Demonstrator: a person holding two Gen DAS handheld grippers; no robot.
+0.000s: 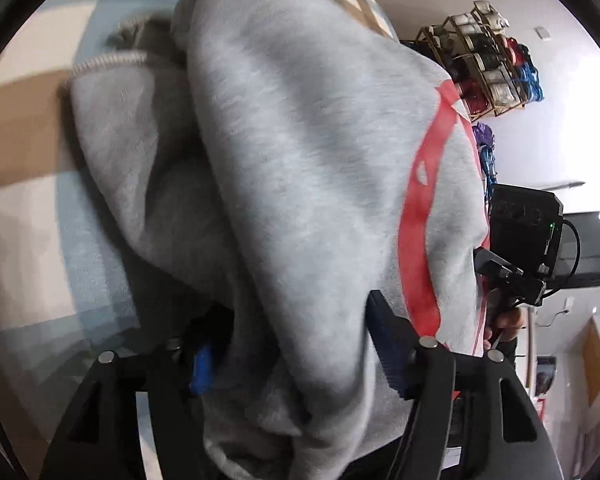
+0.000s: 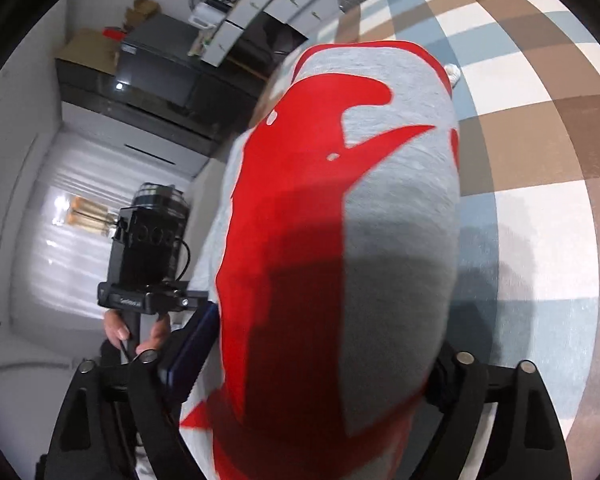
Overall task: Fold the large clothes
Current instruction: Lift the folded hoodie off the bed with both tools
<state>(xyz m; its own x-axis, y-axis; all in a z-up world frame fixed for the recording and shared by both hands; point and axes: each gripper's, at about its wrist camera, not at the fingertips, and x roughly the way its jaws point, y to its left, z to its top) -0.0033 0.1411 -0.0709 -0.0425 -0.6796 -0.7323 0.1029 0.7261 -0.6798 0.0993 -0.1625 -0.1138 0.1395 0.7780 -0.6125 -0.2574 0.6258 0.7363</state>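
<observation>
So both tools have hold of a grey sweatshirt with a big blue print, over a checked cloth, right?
Not quite: the print on the grey sweatshirt is red, not blue, as the right wrist view shows plainly. The rest holds: it sits between both tools, over the checked cloth.
</observation>
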